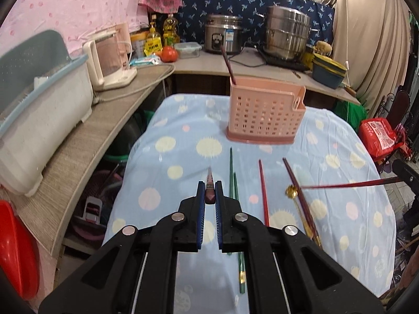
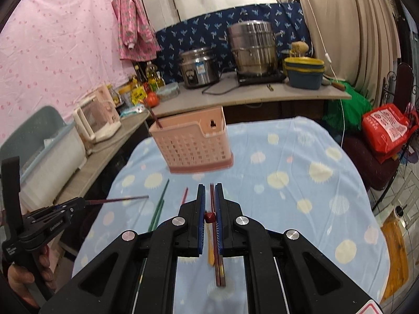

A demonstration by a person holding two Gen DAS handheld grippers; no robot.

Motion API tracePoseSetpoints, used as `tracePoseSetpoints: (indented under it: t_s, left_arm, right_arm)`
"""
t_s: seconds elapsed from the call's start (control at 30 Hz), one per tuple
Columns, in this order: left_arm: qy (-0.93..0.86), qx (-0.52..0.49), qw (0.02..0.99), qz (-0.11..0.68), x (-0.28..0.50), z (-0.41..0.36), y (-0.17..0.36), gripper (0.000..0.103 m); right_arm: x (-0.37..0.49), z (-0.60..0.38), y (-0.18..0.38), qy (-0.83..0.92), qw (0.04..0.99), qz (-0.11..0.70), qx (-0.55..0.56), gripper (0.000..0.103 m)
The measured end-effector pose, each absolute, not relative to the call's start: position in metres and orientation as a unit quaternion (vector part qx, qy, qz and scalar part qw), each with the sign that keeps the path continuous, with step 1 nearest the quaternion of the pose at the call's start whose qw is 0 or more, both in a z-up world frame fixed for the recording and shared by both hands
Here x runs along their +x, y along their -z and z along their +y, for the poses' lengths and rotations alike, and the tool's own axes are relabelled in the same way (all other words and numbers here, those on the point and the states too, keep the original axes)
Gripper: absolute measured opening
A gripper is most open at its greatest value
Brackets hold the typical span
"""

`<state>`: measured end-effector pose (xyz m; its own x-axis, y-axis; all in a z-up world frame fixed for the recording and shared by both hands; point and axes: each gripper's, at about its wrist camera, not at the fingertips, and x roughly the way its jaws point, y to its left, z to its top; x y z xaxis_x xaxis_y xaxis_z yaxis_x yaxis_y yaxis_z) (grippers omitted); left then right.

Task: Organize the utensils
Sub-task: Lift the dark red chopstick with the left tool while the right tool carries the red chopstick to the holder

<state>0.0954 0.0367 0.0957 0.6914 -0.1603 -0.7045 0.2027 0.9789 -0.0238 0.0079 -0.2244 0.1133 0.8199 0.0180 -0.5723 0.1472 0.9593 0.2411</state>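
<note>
A pink perforated utensil holder (image 1: 264,112) stands at the far side of the blue spotted tablecloth (image 1: 167,157); one dark chopstick (image 1: 228,64) leans in it. It also shows in the right wrist view (image 2: 195,144). My left gripper (image 1: 210,192) is shut on a dark maroon chopstick (image 1: 210,183), held above the cloth; it appears at the left of the right wrist view (image 2: 78,204). My right gripper (image 2: 210,201) is shut on a red chopstick (image 2: 210,217), seen from the left as a red stick (image 1: 348,184). Green chopsticks (image 1: 231,172), a red chopstick (image 1: 263,191), a maroon pair (image 1: 301,196) and a gold spoon (image 1: 292,191) lie on the cloth.
A grey counter (image 1: 86,141) on the left carries a dish rack (image 1: 39,110) and a pink appliance (image 1: 110,57). The back counter holds a rice cooker (image 1: 222,35), a steel pot (image 1: 286,35), oil bottles (image 1: 170,30) and a tomato (image 1: 169,53). A red bag (image 1: 377,136) sits at right.
</note>
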Motion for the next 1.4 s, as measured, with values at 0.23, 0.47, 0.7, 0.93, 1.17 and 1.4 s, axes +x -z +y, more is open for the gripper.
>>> tracePoseSetpoints:
  t_s: [0.23, 0.47, 0.7, 0.93, 1.17, 1.4]
  left_arm:
    - [0.099, 0.034, 0.929, 0.356, 0.118, 0.026, -0.118, 0.007]
    - [0.103, 0.04, 0.932, 0.346, 0.133, 0.019, -0.128, 0.007]
    - [0.111, 0.043, 0.933, 0.341, 0.145, 0.012, -0.133, 0.007]
    - [0.13, 0.034, 0.938, 0.32, 0.171, -0.001, -0.16, 0.007]
    - [0.148, 0.021, 0.954, 0.258, 0.206, -0.02, -0.229, 0.007]
    - [0.15, 0.01, 0.969, 0.196, 0.243, -0.038, -0.289, 0.007]
  right_arm:
    - [0.031, -0.231, -0.136, 0.036, 0.953, 0.271, 0.134, 0.007]
    - [0.049, -0.234, -0.143, 0.039, 0.954, 0.264, 0.133, 0.007]
    - [0.063, -0.235, -0.149, 0.038, 0.956, 0.259, 0.129, 0.007]
    - [0.098, -0.244, -0.178, 0.022, 0.961, 0.236, 0.142, 0.007]
    - [0.147, -0.252, -0.235, 0.002, 0.971, 0.181, 0.156, 0.007]
    - [0.201, -0.256, -0.27, -0.021, 0.971, 0.14, 0.192, 0.007]
